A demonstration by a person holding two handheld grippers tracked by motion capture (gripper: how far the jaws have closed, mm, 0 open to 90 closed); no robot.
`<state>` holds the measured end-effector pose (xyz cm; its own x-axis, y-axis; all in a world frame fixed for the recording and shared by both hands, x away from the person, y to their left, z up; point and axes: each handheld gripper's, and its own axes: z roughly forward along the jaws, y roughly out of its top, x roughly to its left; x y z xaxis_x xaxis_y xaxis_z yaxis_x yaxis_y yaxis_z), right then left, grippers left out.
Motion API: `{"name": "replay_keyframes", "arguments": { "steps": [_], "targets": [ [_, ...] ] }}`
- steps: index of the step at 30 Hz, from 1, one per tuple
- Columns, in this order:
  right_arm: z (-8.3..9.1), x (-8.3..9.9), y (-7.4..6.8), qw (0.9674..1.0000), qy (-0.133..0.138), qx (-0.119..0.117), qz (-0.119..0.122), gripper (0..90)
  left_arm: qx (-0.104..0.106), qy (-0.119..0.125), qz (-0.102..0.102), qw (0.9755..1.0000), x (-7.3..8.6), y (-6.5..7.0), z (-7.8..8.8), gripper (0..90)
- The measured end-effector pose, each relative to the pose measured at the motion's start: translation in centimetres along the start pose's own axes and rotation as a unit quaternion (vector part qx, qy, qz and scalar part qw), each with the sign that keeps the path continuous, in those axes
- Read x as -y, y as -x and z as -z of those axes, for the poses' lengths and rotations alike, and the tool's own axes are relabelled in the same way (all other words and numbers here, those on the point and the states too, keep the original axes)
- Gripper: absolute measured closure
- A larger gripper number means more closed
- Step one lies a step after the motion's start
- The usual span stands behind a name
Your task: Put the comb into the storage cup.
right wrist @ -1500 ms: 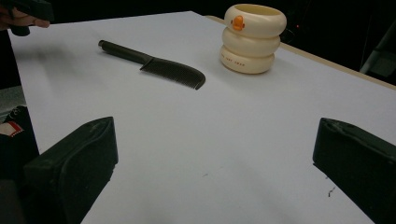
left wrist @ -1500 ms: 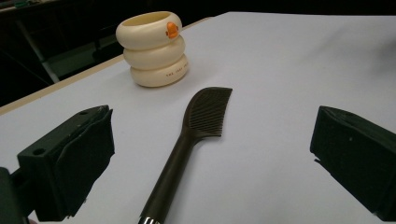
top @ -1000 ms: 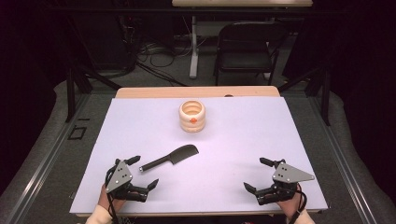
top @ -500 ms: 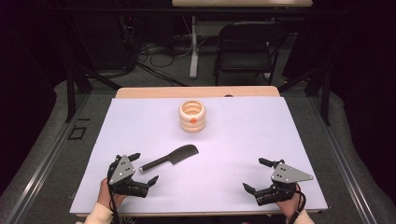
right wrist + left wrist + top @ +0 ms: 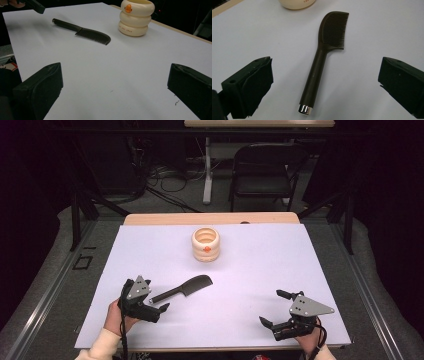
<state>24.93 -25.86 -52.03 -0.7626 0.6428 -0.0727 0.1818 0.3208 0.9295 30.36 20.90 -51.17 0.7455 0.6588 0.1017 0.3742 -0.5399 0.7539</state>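
A dark comb (image 5: 182, 290) lies flat on the white table cover, teeth end toward the far right, metal-capped handle end toward me. My left gripper (image 5: 156, 300) is open just behind that handle end; in the left gripper view the comb (image 5: 317, 67) lies between the wide-apart jaws of the left gripper (image 5: 328, 75), untouched. A cream ribbed cup (image 5: 205, 244) with an orange mark stands farther back in the middle. My right gripper (image 5: 271, 308) is open near the front right, holding nothing. From the right gripper (image 5: 115, 82) I see the comb (image 5: 82, 31) and the cup (image 5: 135, 17) ahead.
The white cover (image 5: 260, 265) spans the table, with a wooden edge (image 5: 210, 218) at the back. A folding chair (image 5: 262, 167) and cables stand on the floor beyond. Bare cover lies between the grippers and to the right of the cup.
My left gripper has edged forward and slightly right, closer to the comb's handle end. The right gripper, comb and cup have stayed put.
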Motion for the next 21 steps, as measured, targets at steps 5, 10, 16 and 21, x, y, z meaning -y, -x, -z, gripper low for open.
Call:
{"name": "replay_keyframes", "arguments": {
  "steps": [5, 10, 16, 21],
  "targets": [
    [0.2, 0.0, -0.1, 1.0000, 0.000, 0.001, -0.001, 0.0, -0.001, -0.012, -0.013, 0.9998, -0.6, 0.0, -0.4, 0.0],
    [0.1, 0.0, -0.1, 1.0000, -0.001, 0.000, -0.001, 0.0, 0.001, -0.020, -0.029, 0.9994, -1.2, -0.2, -0.6, 0.1],
    [0.1, 0.1, -0.1, 1.0000, -0.001, 0.001, -0.002, 0.0, 0.009, -0.049, -0.035, 0.9981, -1.9, -0.5, -1.1, 0.0],
    [0.1, 0.1, -0.1, 1.0000, -0.003, 0.001, -0.002, 0.0, 0.004, -0.073, -0.039, 0.9966, -2.3, -0.7, -1.6, 0.0]
  ]
}}
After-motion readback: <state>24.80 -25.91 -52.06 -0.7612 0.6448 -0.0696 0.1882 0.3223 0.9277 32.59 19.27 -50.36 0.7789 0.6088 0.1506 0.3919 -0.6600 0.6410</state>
